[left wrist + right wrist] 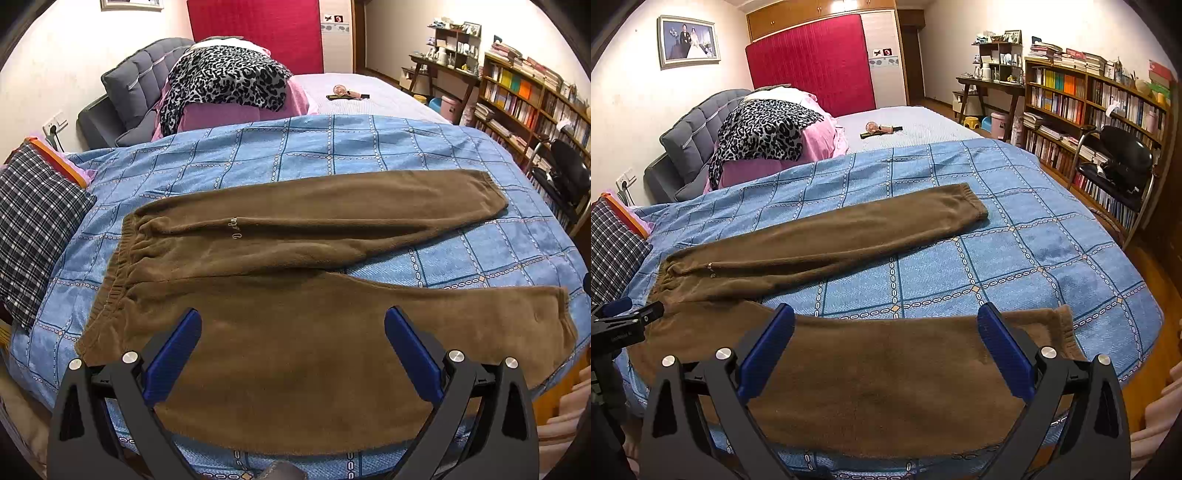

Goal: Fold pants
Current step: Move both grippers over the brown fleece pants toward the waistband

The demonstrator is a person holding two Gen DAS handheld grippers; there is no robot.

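The left hand-held gripper (293, 321) is spread wide with nothing between its fingers, hovering over the near leg of the pants (280, 280). The right hand-held gripper (885, 317) is likewise released above that leg. One pair of brown pants, two legs apart, lies flat on the blue checked blanket (1015, 229). One plaid pillow (33, 225) sits left of the pants.

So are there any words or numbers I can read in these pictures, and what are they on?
Pale stitched script on the brown pants, near the waistband: too curly and small to read for sure.
Faint print on the left gripper, seen from the right wrist view: too blurred to read.
Spines on the bookshelf: too small to read.
Stickers on the wardrobe door: pictures, no readable words.
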